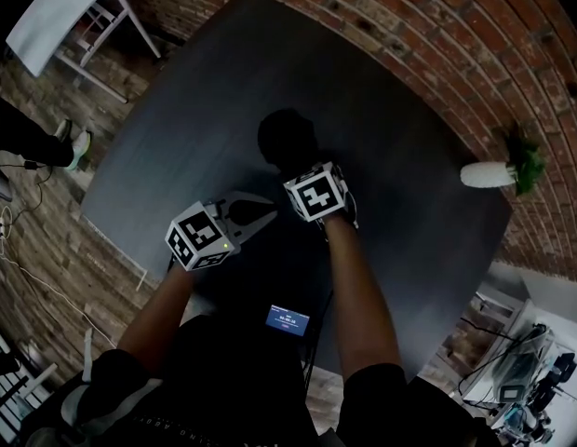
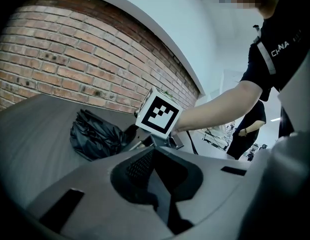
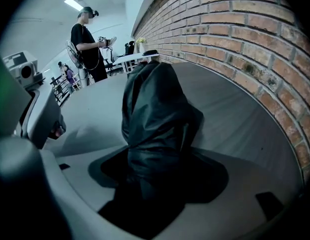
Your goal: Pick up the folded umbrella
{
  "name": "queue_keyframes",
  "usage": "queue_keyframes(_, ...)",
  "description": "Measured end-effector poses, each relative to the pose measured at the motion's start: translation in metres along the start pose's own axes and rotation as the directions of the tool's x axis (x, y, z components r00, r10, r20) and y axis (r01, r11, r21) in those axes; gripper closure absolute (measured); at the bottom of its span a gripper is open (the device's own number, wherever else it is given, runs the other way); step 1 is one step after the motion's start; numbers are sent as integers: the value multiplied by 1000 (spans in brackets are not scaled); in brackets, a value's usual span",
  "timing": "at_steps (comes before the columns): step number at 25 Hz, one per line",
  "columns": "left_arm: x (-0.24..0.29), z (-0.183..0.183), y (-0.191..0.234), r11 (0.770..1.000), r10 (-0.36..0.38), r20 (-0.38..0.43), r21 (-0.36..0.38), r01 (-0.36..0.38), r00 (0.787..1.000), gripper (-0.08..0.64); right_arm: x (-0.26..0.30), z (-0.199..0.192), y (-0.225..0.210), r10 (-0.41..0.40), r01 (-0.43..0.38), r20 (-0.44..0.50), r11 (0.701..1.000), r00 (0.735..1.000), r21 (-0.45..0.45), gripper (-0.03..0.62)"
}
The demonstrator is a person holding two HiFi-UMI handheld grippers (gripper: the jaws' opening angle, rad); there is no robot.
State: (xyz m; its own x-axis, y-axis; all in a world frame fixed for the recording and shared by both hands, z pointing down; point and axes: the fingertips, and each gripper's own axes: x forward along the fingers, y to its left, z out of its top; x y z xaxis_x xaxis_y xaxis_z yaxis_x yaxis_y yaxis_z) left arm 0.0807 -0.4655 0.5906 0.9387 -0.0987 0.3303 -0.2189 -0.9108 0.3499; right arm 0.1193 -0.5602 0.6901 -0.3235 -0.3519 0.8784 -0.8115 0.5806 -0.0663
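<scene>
The folded umbrella (image 1: 287, 142) is a crumpled black bundle lying near the middle of the dark round table (image 1: 409, 138). My right gripper (image 1: 294, 169) points steeply down over the umbrella's near end. In the right gripper view the umbrella (image 3: 155, 109) fills the gap between the wide-spread jaws of this gripper (image 3: 155, 184), and I see no pad pressing on it. My left gripper (image 1: 272, 209) hovers just left of the right one, its fingers together and empty. In the left gripper view the umbrella (image 2: 95, 134) lies ahead of the left gripper (image 2: 157, 179), behind the right gripper's marker cube (image 2: 158, 112).
A white vase with a green plant (image 1: 489, 173) lies at the table's right side by the brick wall (image 1: 437, 26). A white table (image 1: 56, 17) stands off the far left corner. People (image 3: 87, 39) stand in the room beyond the table.
</scene>
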Motion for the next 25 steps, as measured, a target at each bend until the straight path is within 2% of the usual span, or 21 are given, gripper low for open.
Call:
queue_keyframes(13,1,-4,-8,1000,3,-9,-9,-3,1000,557,-4,-1,-3,-24,23,31,1000,999,19,285)
queue_keyframes(25,-19,-7,-16,1000,22,-17,-4,-22,1000,557,-12,-20,8,-34,28,36,990,999,136,296)
